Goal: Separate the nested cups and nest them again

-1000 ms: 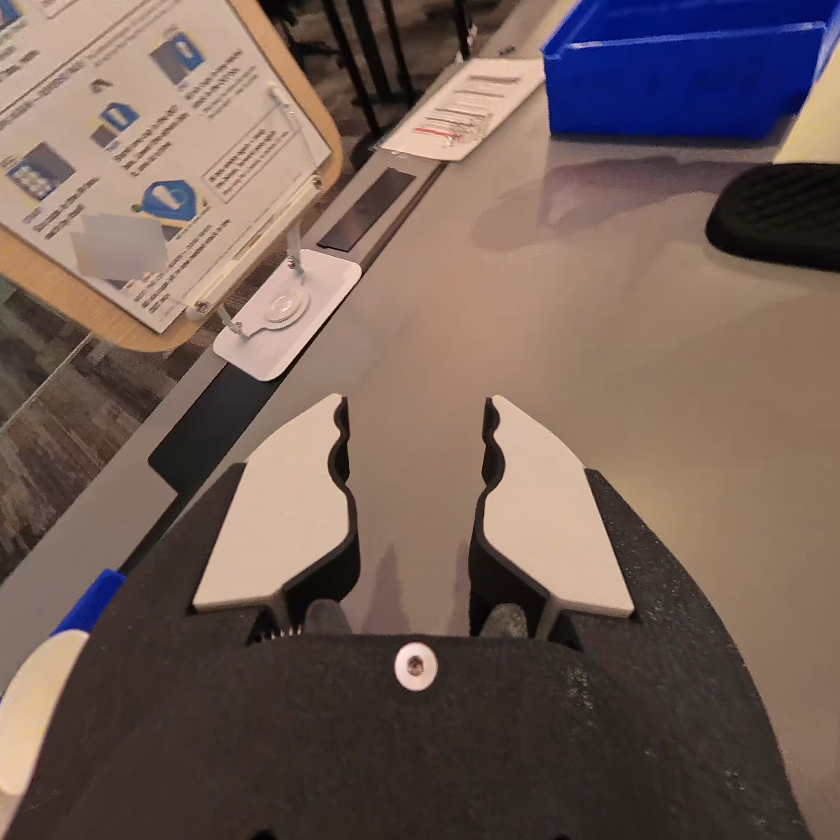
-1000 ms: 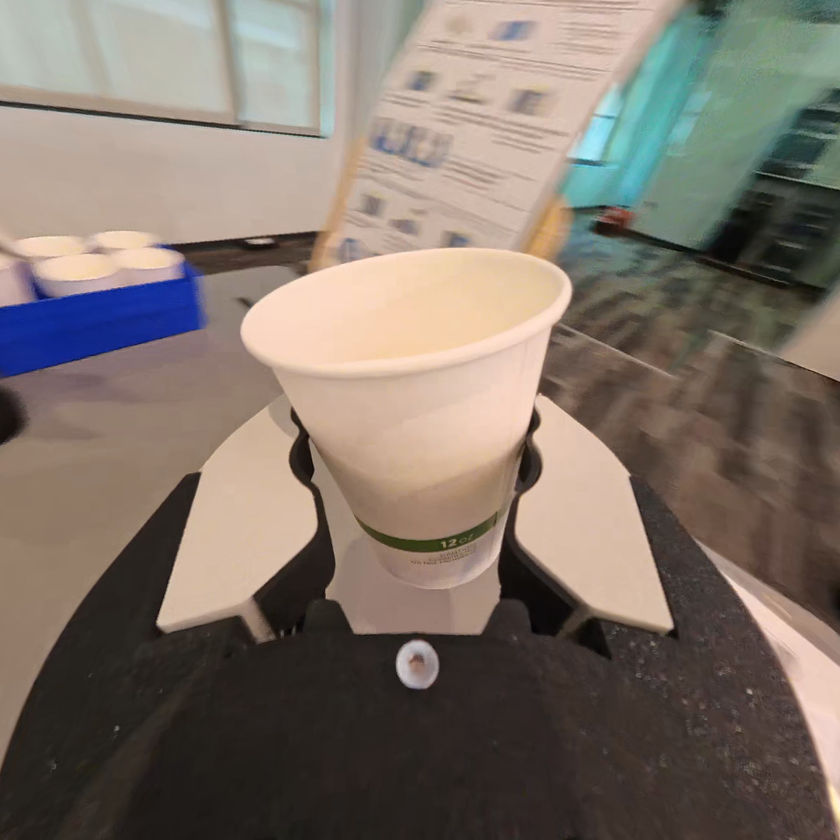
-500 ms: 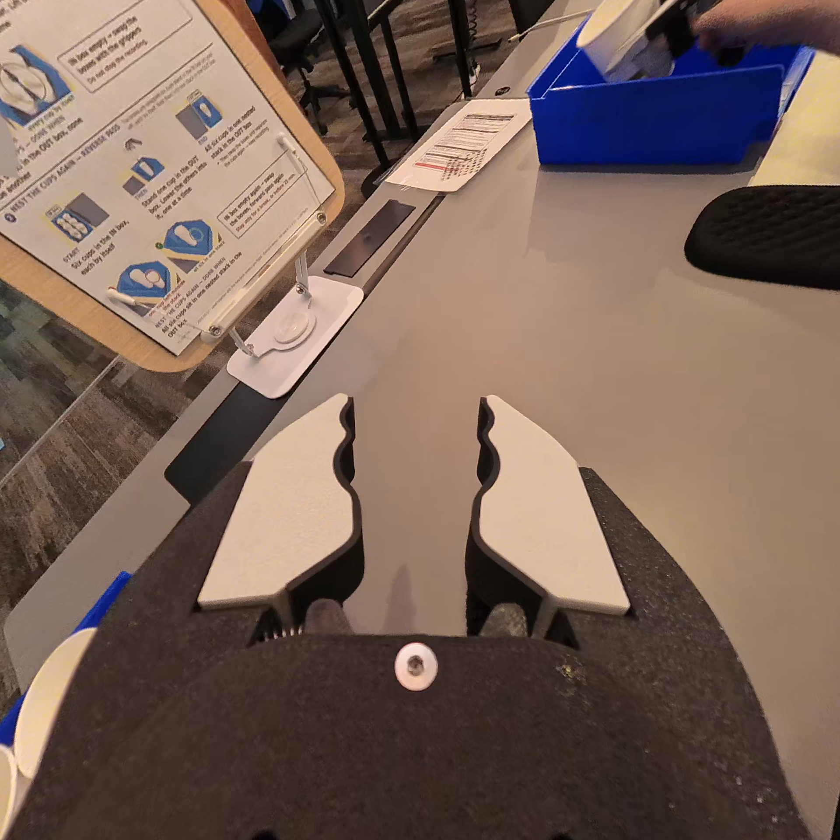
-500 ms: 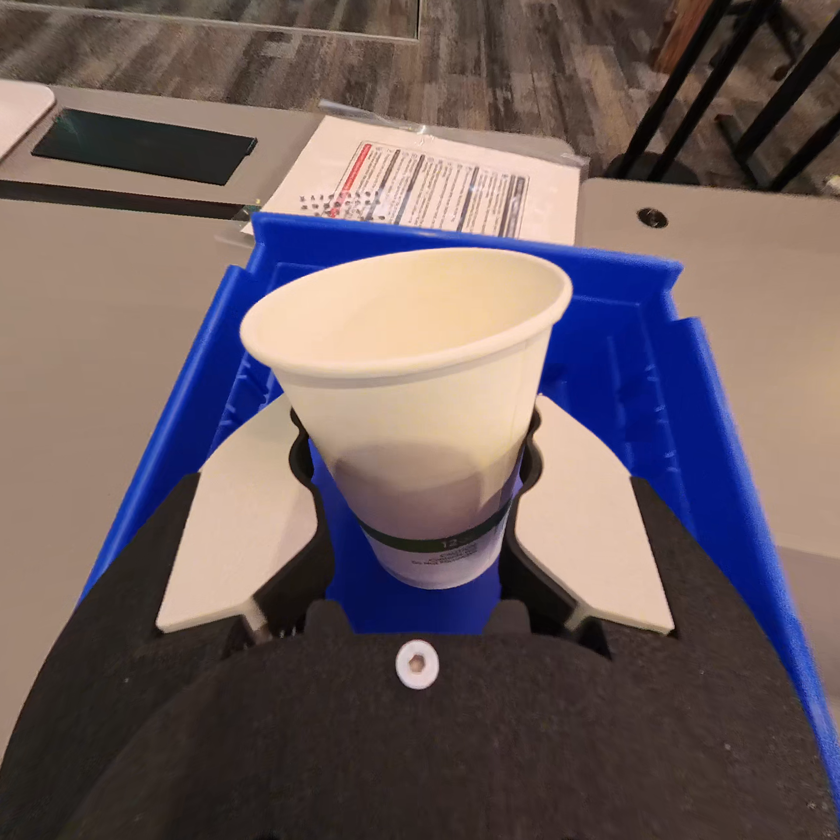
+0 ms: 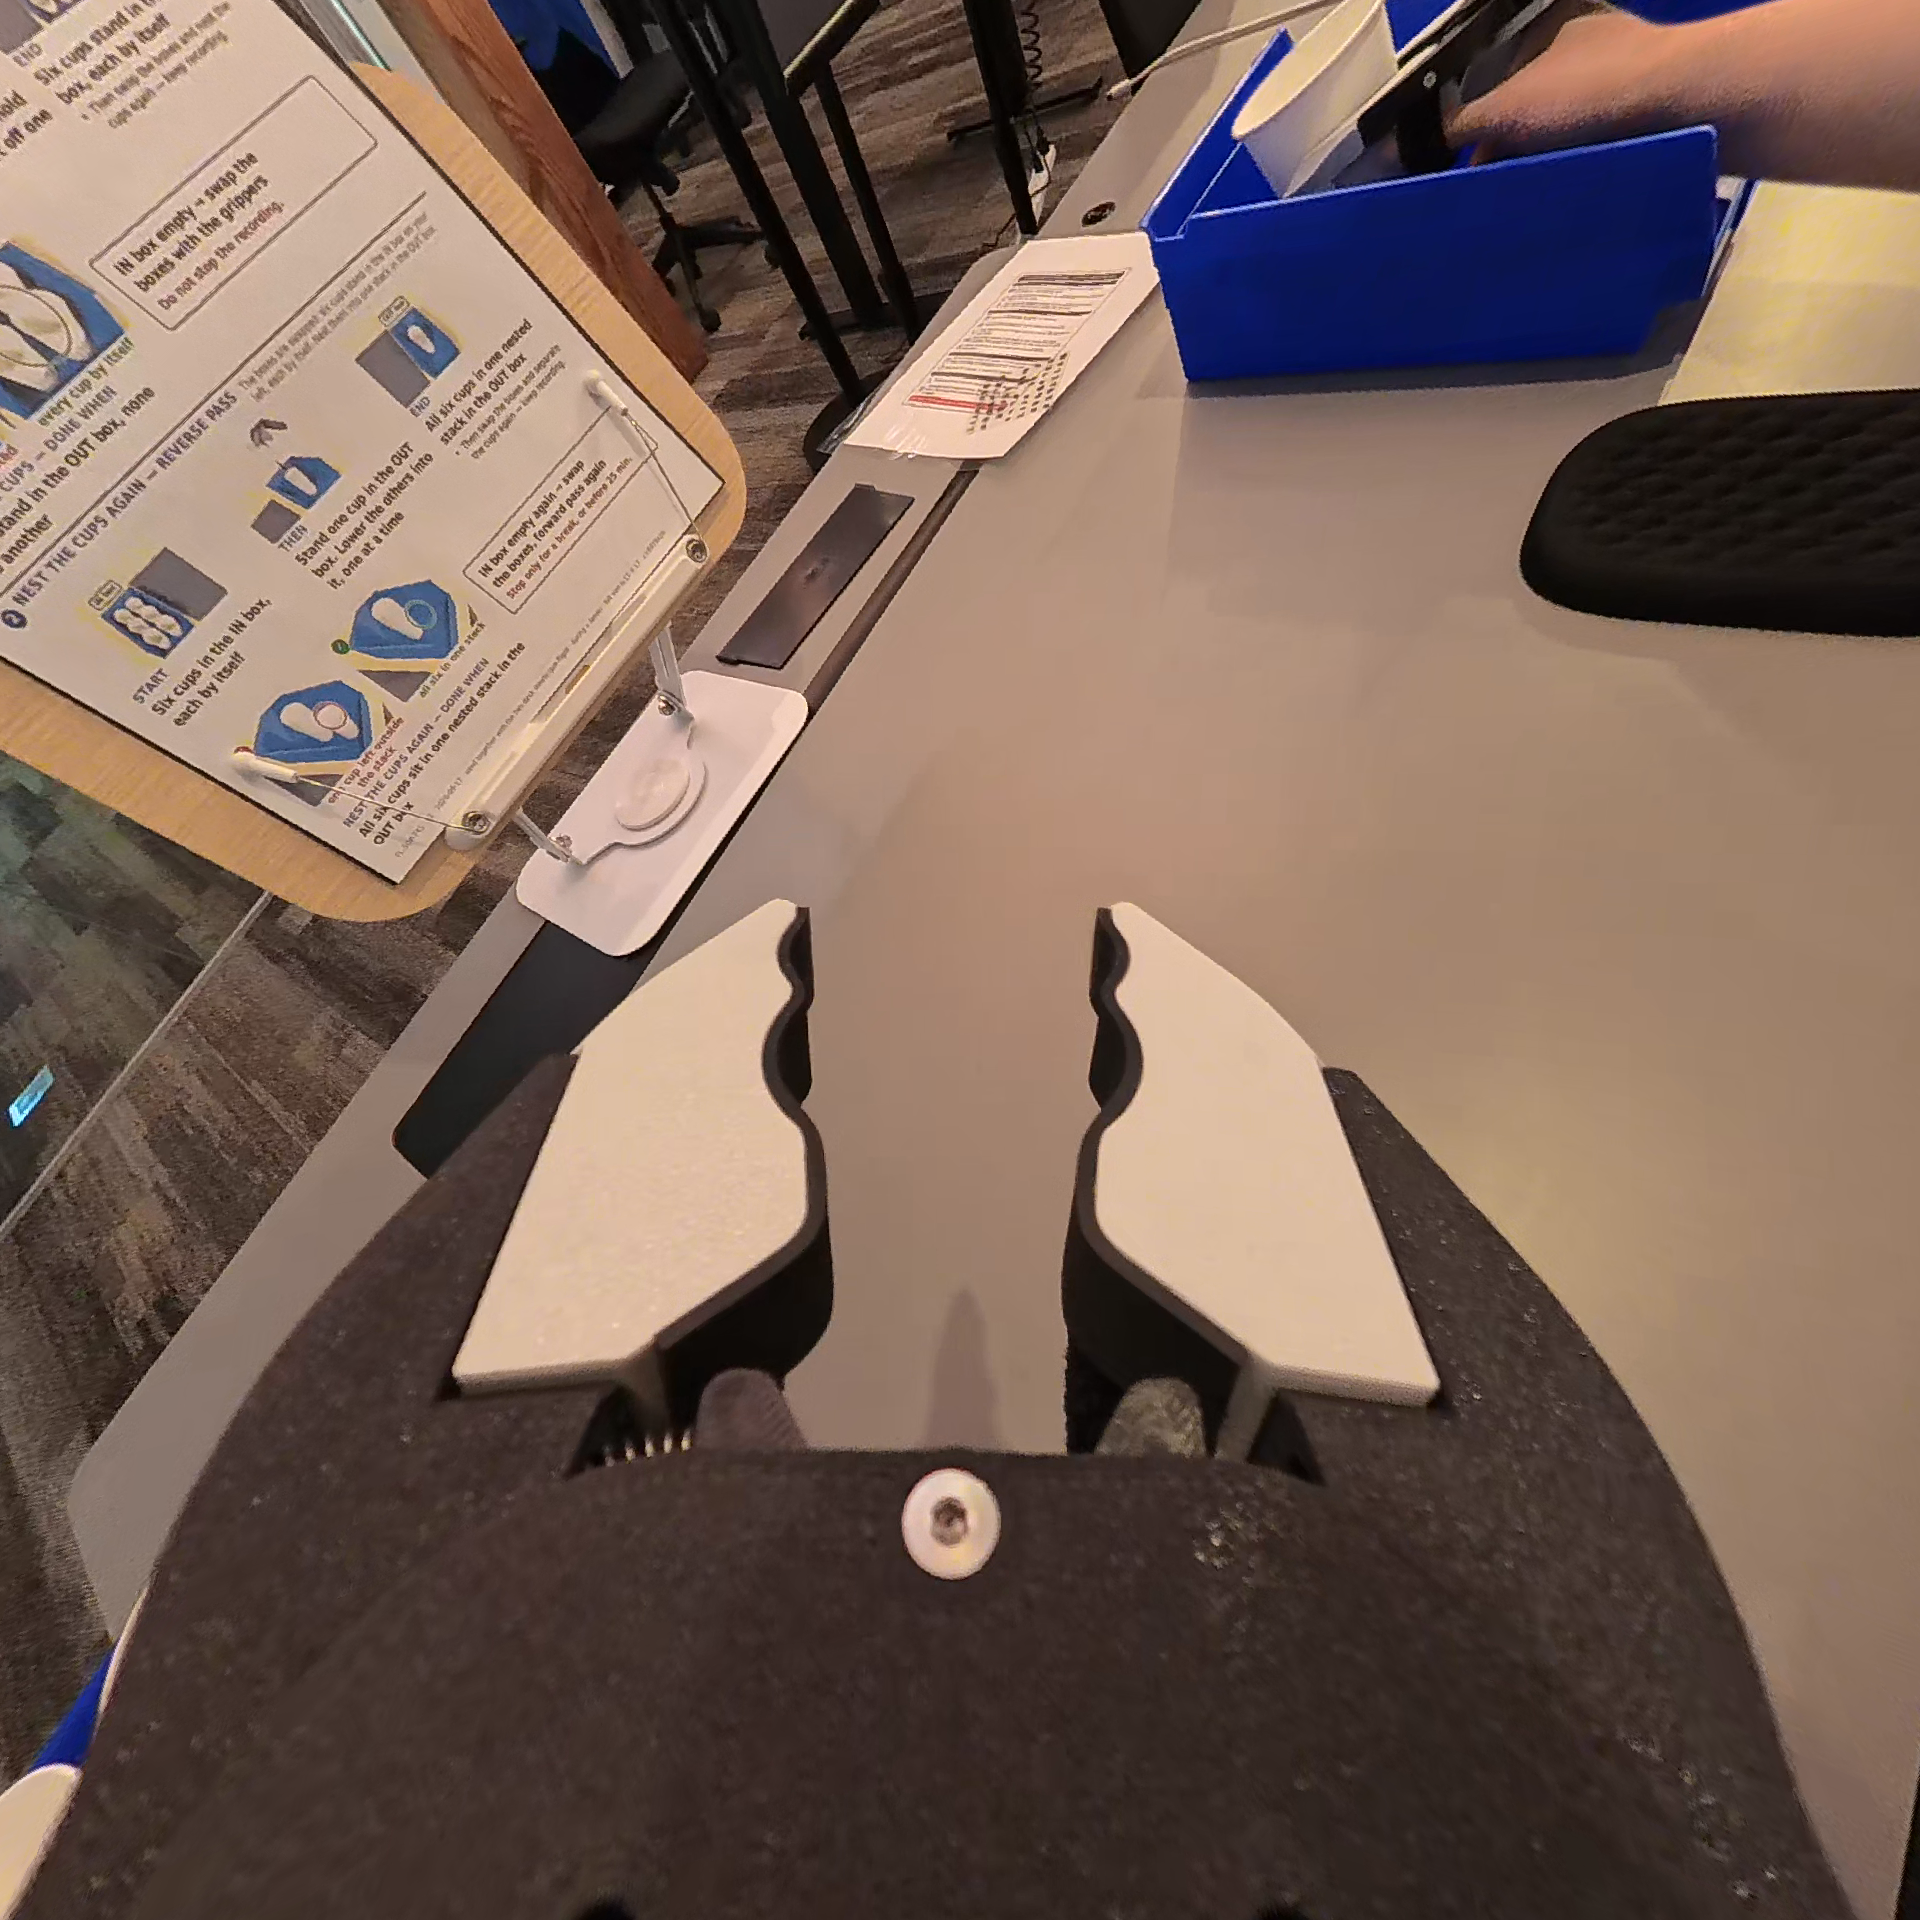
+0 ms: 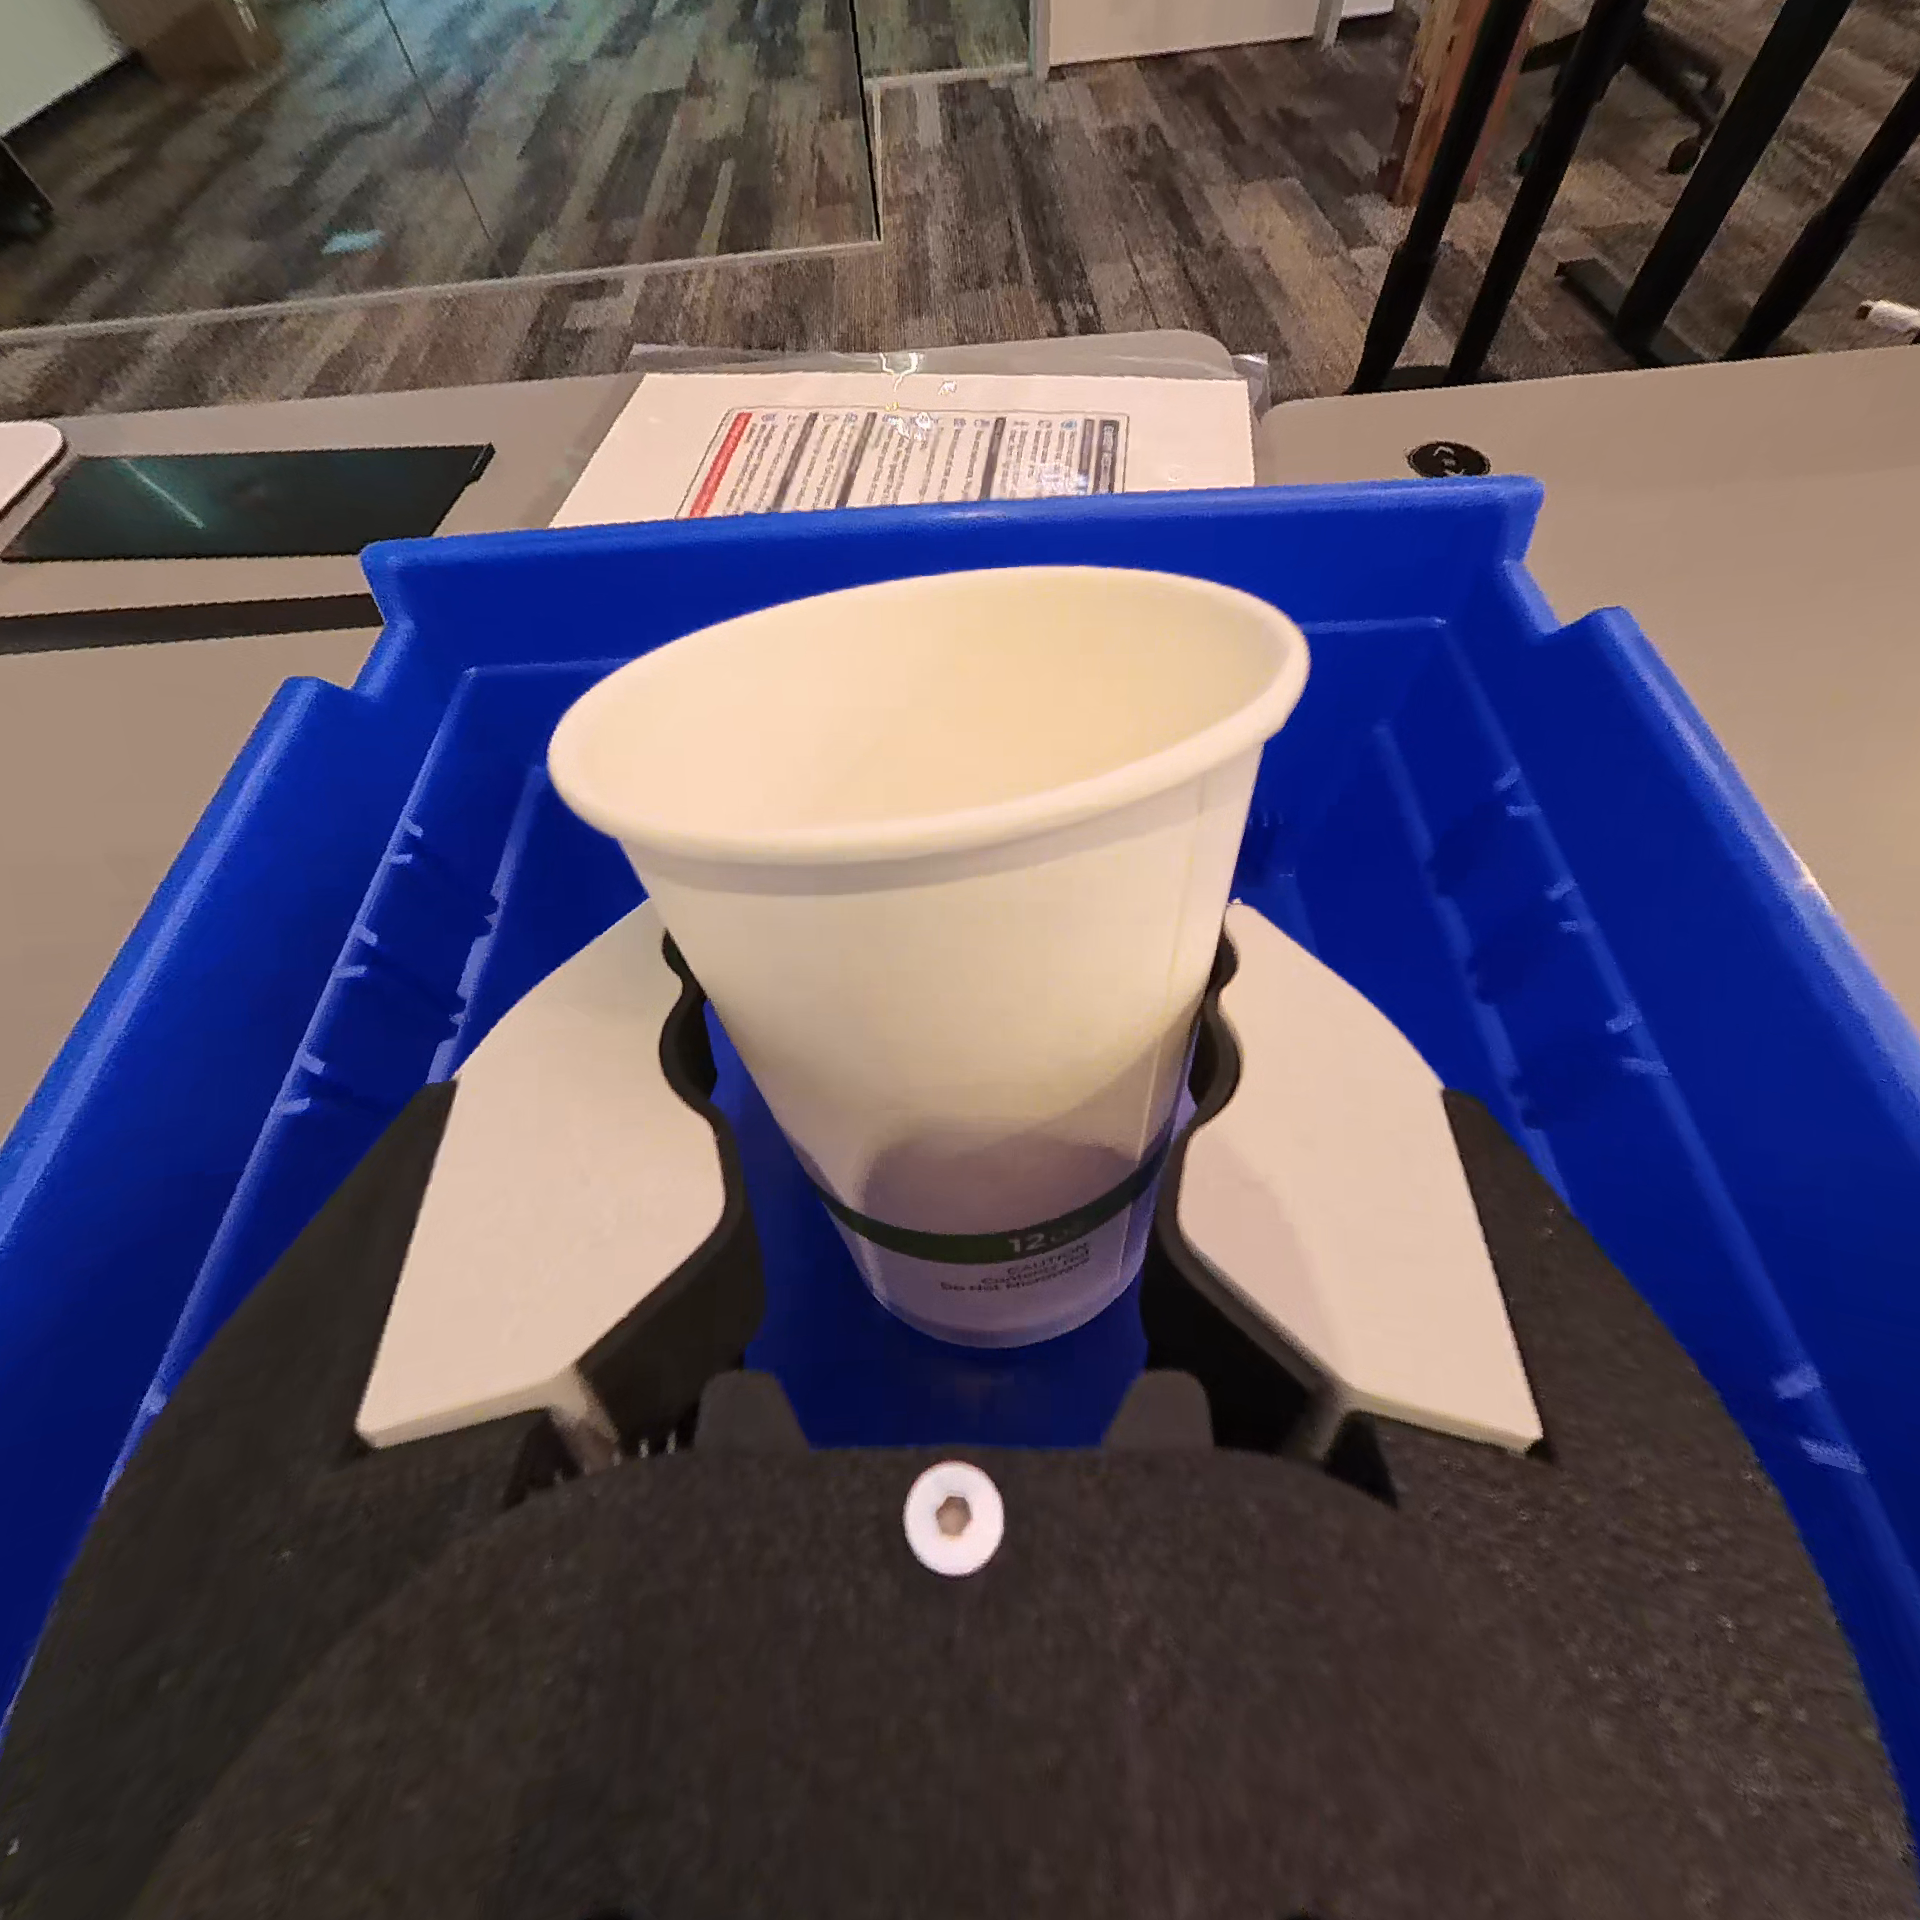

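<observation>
key relation: white paper cup with a green band near its base (image 6: 935,935) is sitting between the fingers of the right tool (image 6: 945,1049), base toward the tool body, mouth tilting up and away toward the far wall of the blue plastic bin (image 6: 1621,935); long axis is running roughly along the fingers, leaning a little right.
cup location: inside the bin's walls, base low over the blue floor; cannot tell if it is touching the floor yet.
right tool: pinching the cup on its lower half, both black inner pads (image 6: 691,1039) pressing the cup wall, fingers spread only as wide as the cup.
left tool: left tool (image 5: 951,1029) is hanging over the bare grey bench (image 5: 1299,935), fingers parted at a middling gap, gripping nothing, touching nothing.
nearer tool: right one by far; the left one is well apart from the bin, which is showing far right in its view with the cup and a person's hand (image 5: 1558,94) above it.
other cups: white rims (image 5: 31,1808) are peeking at the near-left corner of the left view, next to a blue edge; count unclear.
surroundings: instruction sheet on a wooden clipboard stand (image 5: 312,468) at left, laminated paper sheet (image 6: 914,457) just beyond the bin, black mesh pad (image 5: 1745,520) at right.
step judged: standing this cup in the bin as the base for re-nesting, probably.
next move needs: lowering straight down until the base is seating flat, then releasing.
risk: cup is tilting, so it could tip on release.
</observation>
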A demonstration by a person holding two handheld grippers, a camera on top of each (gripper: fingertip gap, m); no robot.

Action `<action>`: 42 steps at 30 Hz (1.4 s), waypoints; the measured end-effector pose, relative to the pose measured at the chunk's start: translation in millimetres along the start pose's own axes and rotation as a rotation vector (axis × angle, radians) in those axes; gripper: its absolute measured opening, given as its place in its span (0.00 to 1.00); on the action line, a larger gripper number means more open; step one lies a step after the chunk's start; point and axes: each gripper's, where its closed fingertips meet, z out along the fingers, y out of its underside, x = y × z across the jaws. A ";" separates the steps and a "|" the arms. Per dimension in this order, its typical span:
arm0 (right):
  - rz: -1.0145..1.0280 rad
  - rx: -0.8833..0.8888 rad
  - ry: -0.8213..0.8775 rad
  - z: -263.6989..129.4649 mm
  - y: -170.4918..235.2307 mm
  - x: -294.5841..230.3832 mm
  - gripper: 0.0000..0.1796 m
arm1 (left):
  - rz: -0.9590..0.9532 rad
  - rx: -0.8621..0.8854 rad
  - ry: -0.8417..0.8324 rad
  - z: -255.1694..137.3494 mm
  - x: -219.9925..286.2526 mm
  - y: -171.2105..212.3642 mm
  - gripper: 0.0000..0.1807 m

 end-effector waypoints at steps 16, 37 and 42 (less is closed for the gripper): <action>-0.116 -0.079 0.049 -0.7 22.2 1.8 0.51 | 0.022 0.001 0.020 3.4 6.7 -1.3 0.28; -0.053 -0.179 0.114 -80.7 27.8 7.4 0.61 | -0.037 -0.025 -0.007 -19.3 -5.6 21.9 0.31; -0.128 -0.015 0.110 -116.8 -31.6 -4.6 0.54 | -0.089 -0.039 -0.057 -38.8 -24.3 33.8 0.30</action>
